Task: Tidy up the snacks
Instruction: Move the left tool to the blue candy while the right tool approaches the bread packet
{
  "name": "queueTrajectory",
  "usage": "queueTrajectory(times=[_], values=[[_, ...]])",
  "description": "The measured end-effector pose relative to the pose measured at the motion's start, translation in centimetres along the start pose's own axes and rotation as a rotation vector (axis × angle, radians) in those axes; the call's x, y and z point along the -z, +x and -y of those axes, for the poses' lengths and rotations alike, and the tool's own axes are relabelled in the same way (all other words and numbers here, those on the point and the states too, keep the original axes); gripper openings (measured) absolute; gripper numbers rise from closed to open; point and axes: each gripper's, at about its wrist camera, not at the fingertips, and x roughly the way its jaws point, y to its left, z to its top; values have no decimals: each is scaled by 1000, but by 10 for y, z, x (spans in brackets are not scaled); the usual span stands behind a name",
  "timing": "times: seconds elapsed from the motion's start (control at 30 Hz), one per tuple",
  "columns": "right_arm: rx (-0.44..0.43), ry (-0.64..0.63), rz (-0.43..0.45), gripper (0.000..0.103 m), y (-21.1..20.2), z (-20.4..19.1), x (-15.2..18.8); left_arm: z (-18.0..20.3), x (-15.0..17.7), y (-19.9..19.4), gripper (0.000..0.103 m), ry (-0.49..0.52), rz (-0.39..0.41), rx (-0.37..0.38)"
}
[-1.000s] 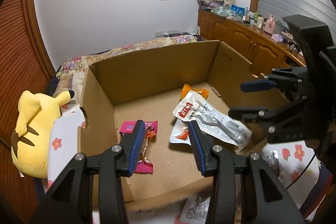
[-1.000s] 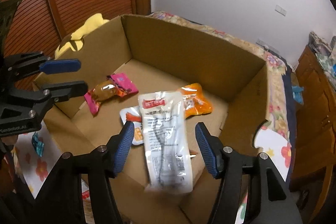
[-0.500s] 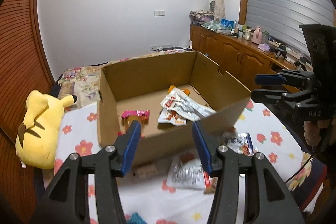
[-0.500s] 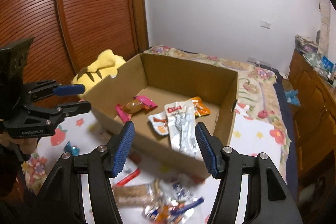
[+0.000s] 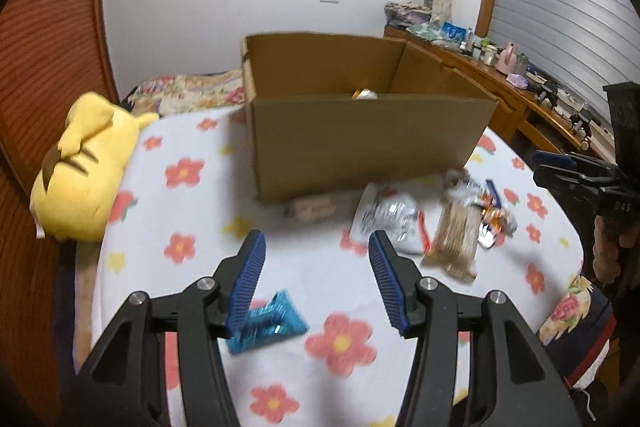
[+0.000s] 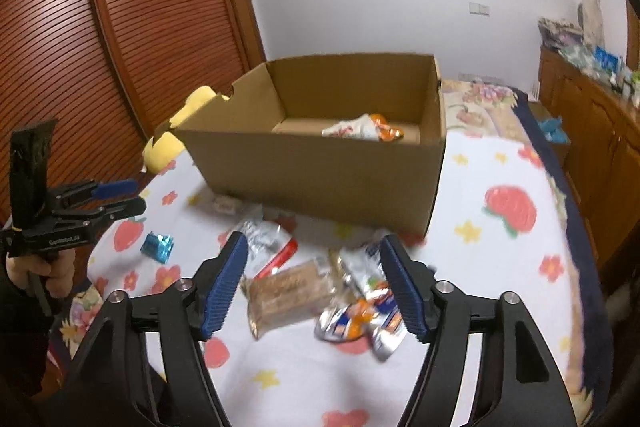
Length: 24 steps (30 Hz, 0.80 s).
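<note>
Left gripper [image 5: 316, 267] and right gripper [image 6: 312, 283], jaws empty, just widened, above loose snack packets [image 6: 304, 287], cardboard box [image 5: 360, 147] behind, on flowered bed [image 5: 192, 211]

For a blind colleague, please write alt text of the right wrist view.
The open, empty right gripper hovers over snack packets lying on a floral cloth before a cardboard box. The left gripper is at left, near a blue packet.
</note>
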Motion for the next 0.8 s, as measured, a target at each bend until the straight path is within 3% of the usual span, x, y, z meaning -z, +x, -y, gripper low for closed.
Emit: queueTrajectory(times=[0.23,0.47,0.8], values=[[10,-56,-10,87,28,-27,21,-17,28,7,54,-10,-37,-30],[5,-105,-53,88,63,-40,29,-30,46,25,55,-25,-88,-53],[71,-123,-138,90,94,-28,35,-40,60,31,55,-46,-115,-54]])
